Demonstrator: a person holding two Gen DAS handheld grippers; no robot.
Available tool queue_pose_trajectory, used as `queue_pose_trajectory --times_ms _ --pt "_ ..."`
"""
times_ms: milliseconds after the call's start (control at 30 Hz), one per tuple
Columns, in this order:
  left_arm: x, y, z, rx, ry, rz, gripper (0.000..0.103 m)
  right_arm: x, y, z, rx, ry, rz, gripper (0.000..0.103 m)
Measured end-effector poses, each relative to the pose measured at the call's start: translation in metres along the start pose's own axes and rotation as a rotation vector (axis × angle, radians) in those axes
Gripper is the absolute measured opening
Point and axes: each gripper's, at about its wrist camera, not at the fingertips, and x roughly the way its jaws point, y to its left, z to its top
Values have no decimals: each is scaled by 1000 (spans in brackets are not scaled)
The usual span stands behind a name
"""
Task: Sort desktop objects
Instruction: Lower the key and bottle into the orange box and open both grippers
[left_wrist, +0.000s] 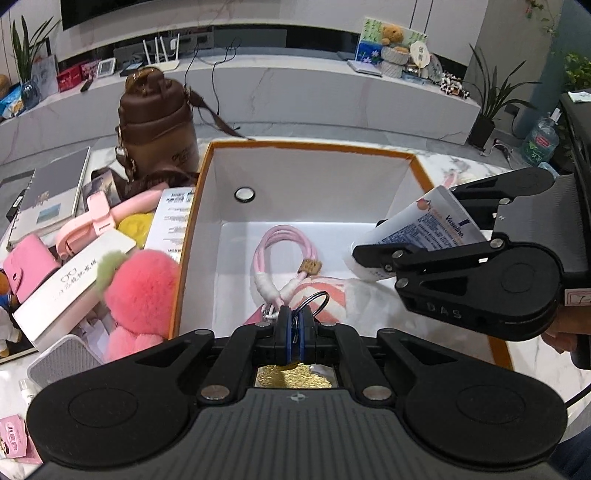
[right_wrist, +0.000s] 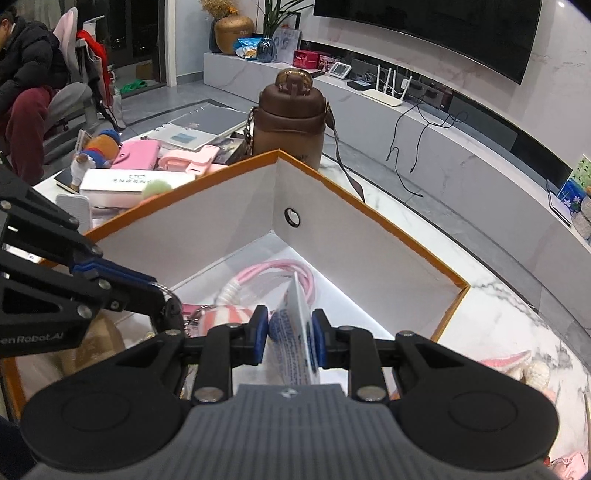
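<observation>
Both grippers are basically parked over the big white cardboard box with the orange rim (left_wrist: 421, 162), each with something pinched. The left gripper (left_wrist: 291, 334) has its blue pads squeezed tight on a metal keyring (left_wrist: 314, 301) that hangs onto a pink-and-white striped soft pouch (left_wrist: 321, 291), which seems to rest on the box floor at 12 o'clock from the jaws. The right gripper (right_wrist: 290, 334) is clamped narrow around a white squeeze tube with blue print (right_wrist: 293, 332). In the left wrist view that tube's long axis slants from 2 o'clock down to 8 o'clock, cap end lowest, just inside the box's right wall.

So the drop probably hinges on the tube pointing down into the box, right of the coiled pink charging cable (left_wrist: 275, 251), with the right hand nearer that open corner.

Box sits on a white marble-look tabletop (right_wrist: 491, 325), with a brown padded bottle bag (left_wrist: 159, 122) and a fluffy pink plush (left_wrist: 142, 291) off at 9 to 11 o'clock. Looks like a living room with a long TV console behind.
</observation>
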Motion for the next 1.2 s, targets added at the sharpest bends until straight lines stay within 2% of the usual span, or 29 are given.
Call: queue_pose_trajectory --times_ms 533,700,767,933,967,1000,1100,1200 --pt "22 -1 5 -14 44 36 4 31 21 -1 -142 58 -144 27" --pt "17 7 7 -46 25 58 4 26 15 2 -96 -15 -208 28" --pt "15 8 7 -52 19 61 4 20 9 4 -53 -42 -190 28" --pt "13 7 8 -47 15 63 6 17 6 4 -19 -44 -161 28" --pt "13 6 9 -47 14 66 13 17 5 3 -16 -45 -159 28" --pt "13 5 10 -49 14 73 25 16 6 3 -16 -47 -159 29" --pt "10 6 12 -67 -3 91 47 10 7 3 -17 -68 -150 33" --pt "3 7 14 -83 -29 83 51 1 5 3 -8 -98 -136 40"
